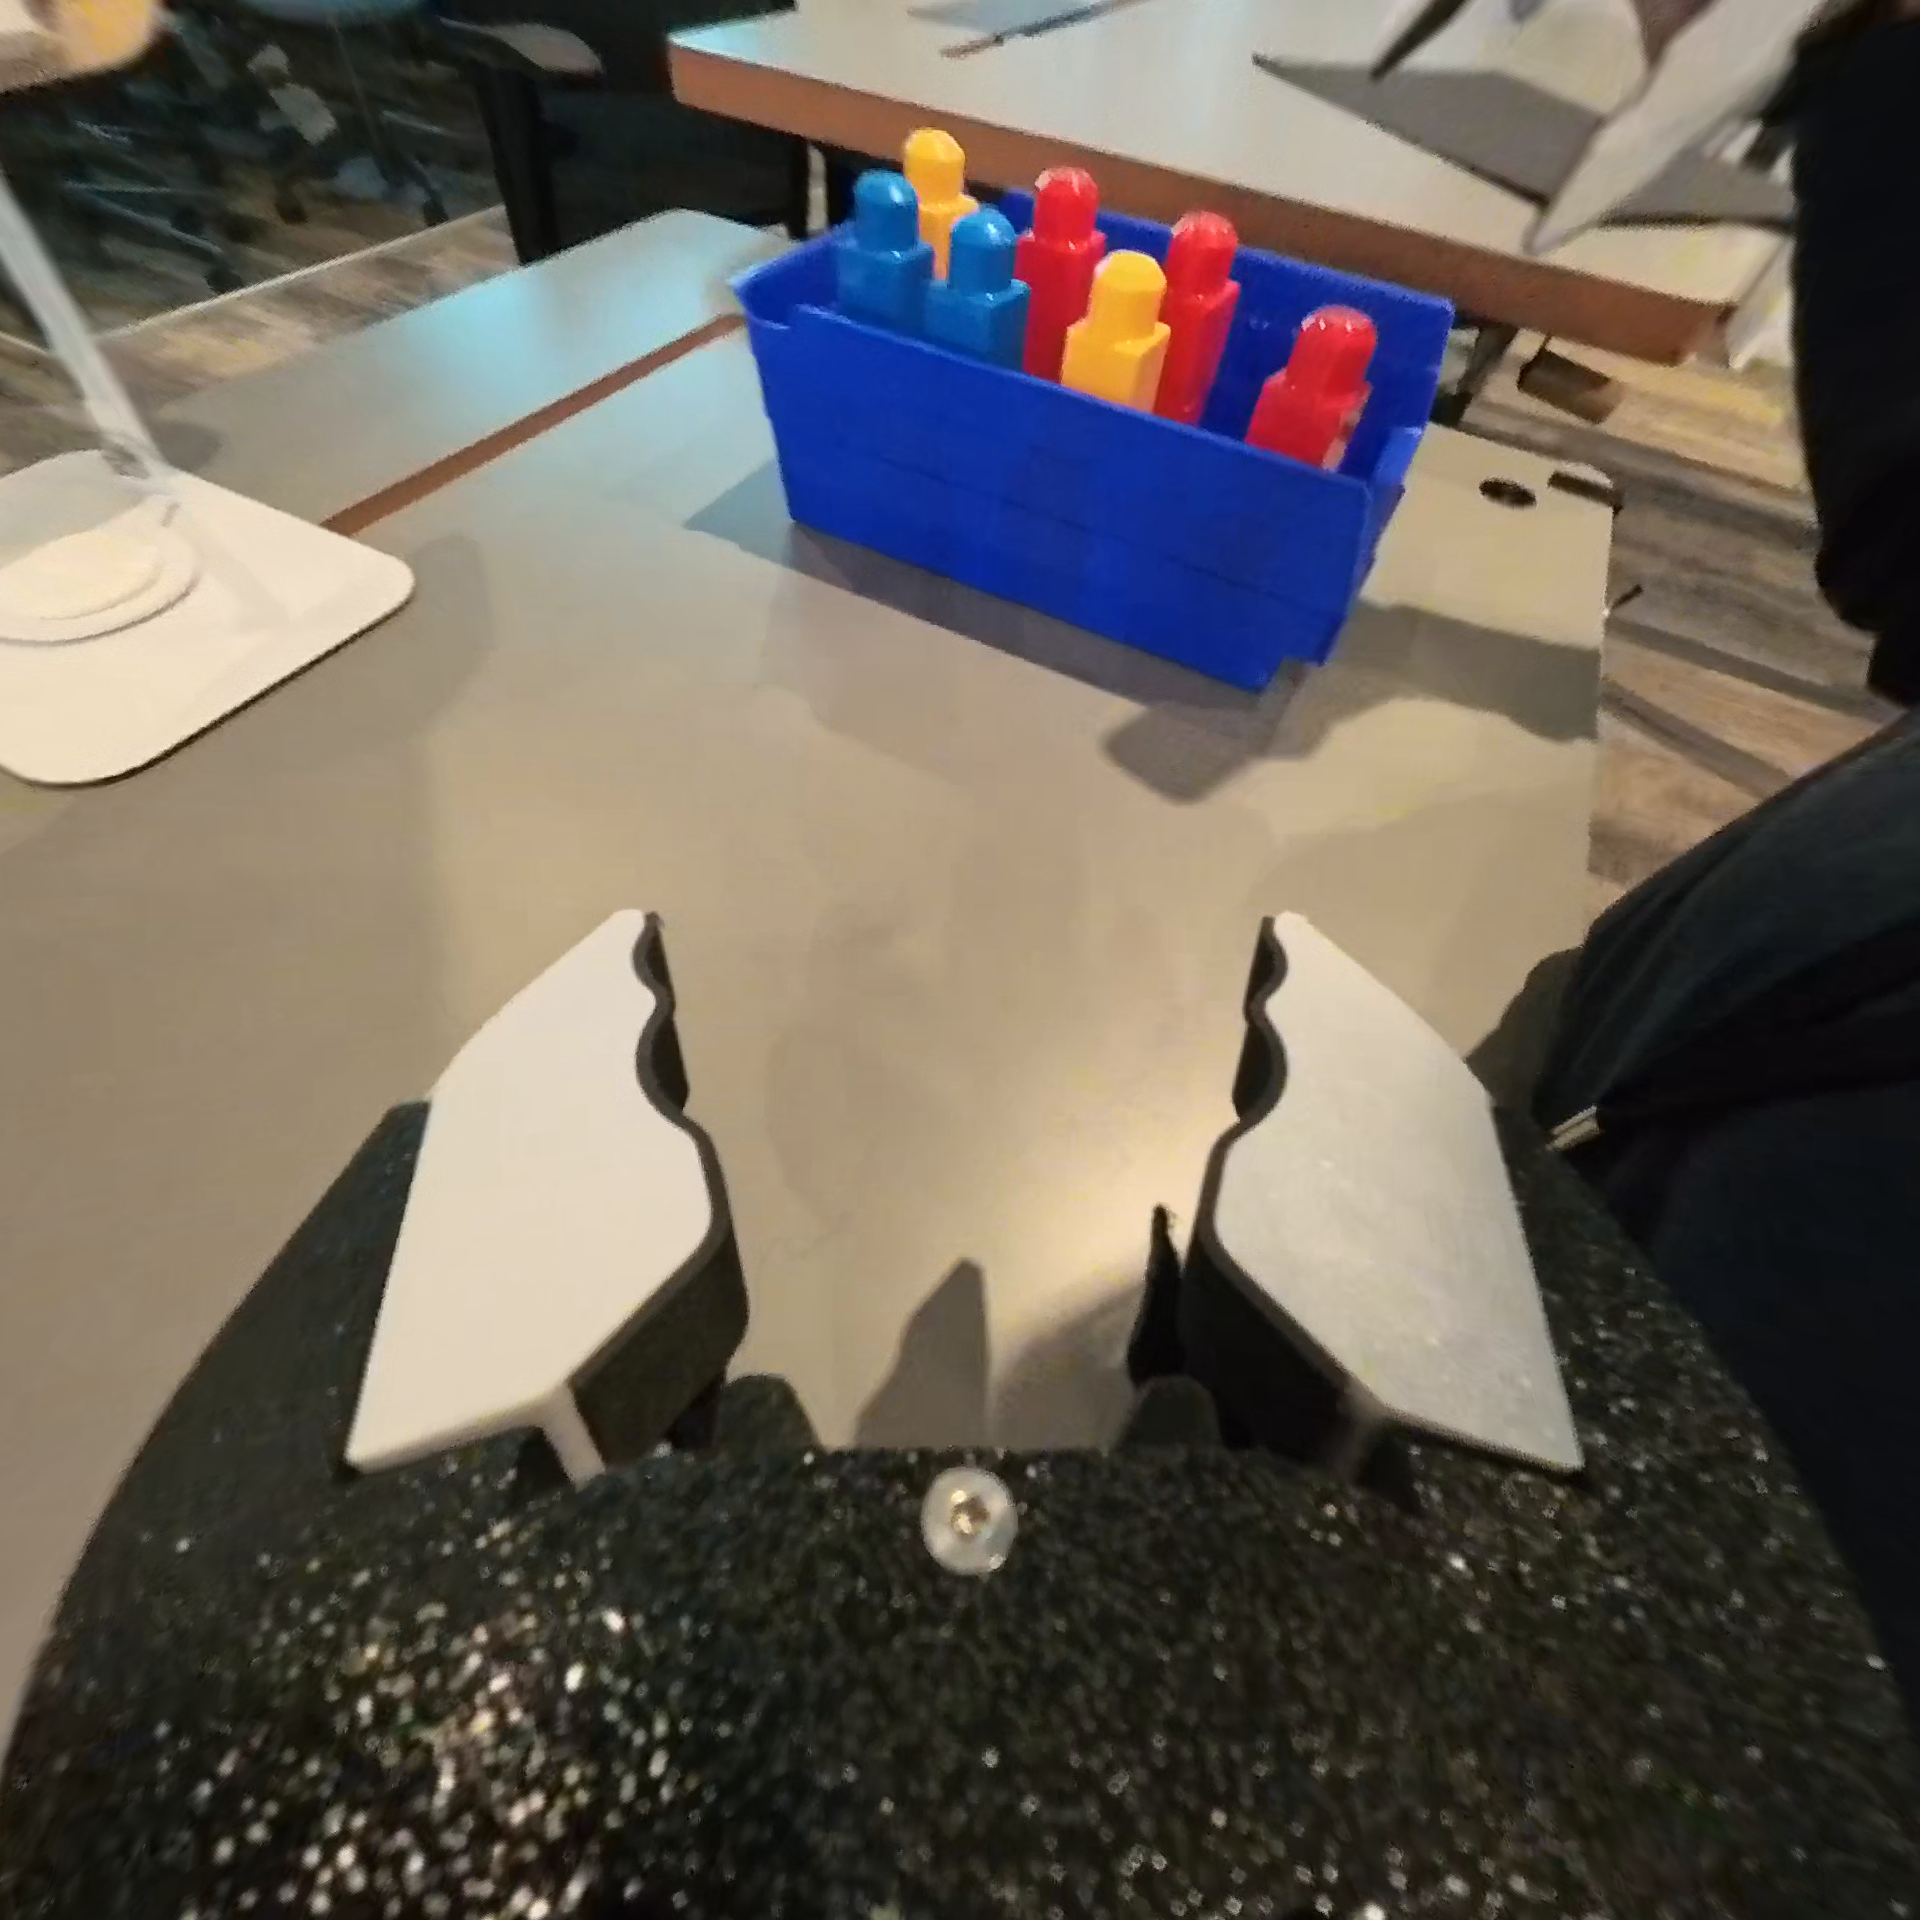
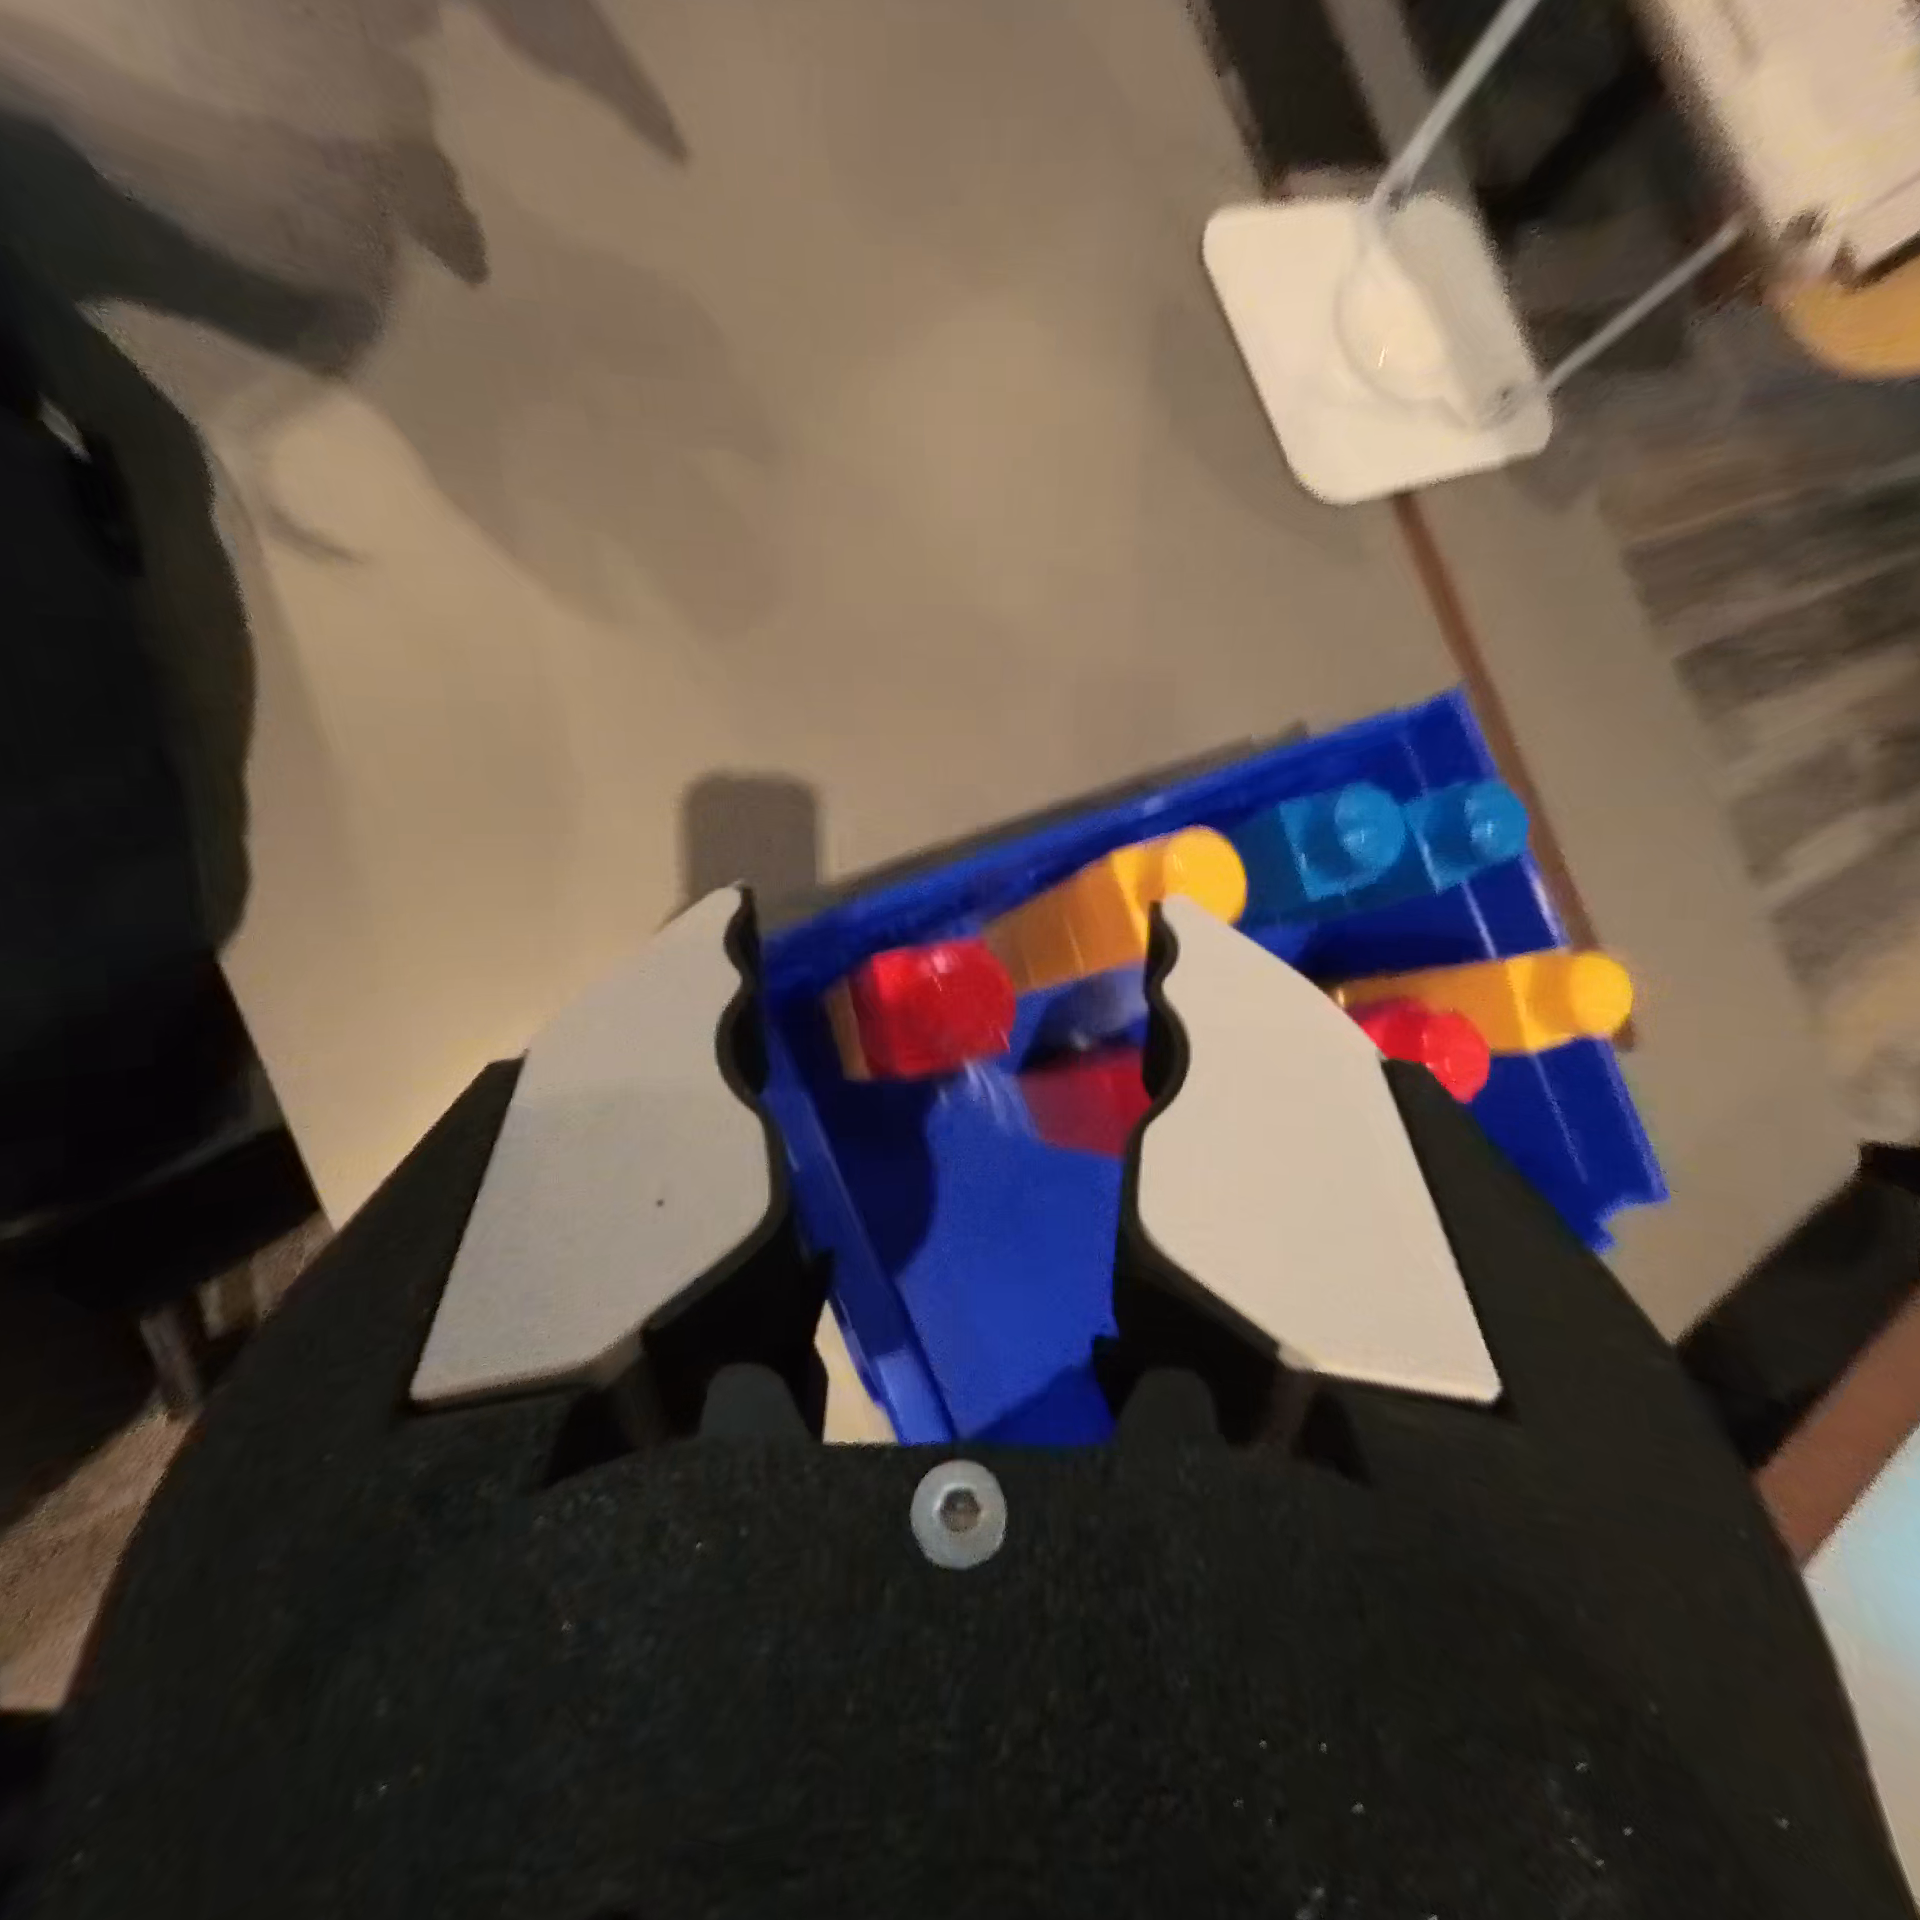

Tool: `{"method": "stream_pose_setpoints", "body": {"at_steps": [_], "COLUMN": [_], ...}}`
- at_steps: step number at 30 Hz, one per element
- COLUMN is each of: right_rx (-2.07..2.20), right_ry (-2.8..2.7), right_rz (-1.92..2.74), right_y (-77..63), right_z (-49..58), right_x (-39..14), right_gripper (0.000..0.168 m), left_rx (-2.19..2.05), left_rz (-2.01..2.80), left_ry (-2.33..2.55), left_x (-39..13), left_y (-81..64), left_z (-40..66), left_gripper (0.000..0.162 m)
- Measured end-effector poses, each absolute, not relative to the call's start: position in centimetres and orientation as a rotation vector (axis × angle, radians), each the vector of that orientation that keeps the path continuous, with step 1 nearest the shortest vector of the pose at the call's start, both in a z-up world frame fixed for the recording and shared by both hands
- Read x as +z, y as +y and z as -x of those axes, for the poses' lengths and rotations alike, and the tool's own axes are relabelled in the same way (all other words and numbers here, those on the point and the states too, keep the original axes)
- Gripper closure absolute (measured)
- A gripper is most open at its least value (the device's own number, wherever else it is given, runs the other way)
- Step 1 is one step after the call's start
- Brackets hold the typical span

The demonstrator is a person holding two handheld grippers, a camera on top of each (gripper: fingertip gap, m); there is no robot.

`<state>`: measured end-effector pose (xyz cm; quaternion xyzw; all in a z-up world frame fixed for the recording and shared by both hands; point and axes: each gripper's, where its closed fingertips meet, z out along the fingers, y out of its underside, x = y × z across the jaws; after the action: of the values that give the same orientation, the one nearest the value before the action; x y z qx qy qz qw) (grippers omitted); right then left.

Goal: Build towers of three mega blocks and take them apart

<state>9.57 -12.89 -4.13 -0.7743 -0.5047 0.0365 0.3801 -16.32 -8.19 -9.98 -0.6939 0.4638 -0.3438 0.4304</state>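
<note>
Left wrist view?
— Left gripper (image 1: 961, 935) over bare table (image 1: 623, 779), fingers apart, nothing between. Blue bin (image 1: 1070, 499) ahead, well apart, blocks (image 1: 1112, 322) upright inside: blue, yellow, red.

Right wrist view?
— Blurred. Right gripper (image 2: 945, 914) above bin (image 2: 987, 1247), fingers apart, empty; red block (image 2: 935, 1003) just beyond the tips. White pad (image 2: 1351, 343) far right.

surface: grey table (image 1: 623, 790) | centre-top of left wrist view: blue bin (image 1: 1091, 520) resting on it | left edge: white square base (image 1: 208, 644) lying flat
</note>
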Motion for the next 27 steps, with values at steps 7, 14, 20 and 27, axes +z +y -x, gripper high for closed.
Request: {"method": "stream_pose_setpoints", "body": {"at_steps": [7, 14, 20, 27], "right_rx": [0.692, 0.925, 0.979, 0.828], "right_ry": [-1.247, -1.116, -0.831, -0.728], "right_rz": [1.756, 1.567, 1.471, 1.436], "right_y": [-12.5, -8.0, -3.1, -1.2], "right_z": [6.5, 16.8, 20.0, 19.3], "right_x": [-4.8, -8.5, -10.6, -12.1], "right_gripper": [0.098, 0.115, 0.121, 0.121], "left_rx": [-0.795, -0.429, -0.152, 0.144], "left_rz": [1.777, 1.923, 2.161, 2.486], "left_ry": [0.922, 0.641, 0.803, 1.179], "left_x": [-7.3, -5.7, -9.7, -17.1], "left_y": [-6.2, -2.7, 5.5, 14.3], "left_z": [23.0, 38.2, 48.8, 56.5], "left_gripper": [0.085, 0.095, 0.099, 0.096]}}
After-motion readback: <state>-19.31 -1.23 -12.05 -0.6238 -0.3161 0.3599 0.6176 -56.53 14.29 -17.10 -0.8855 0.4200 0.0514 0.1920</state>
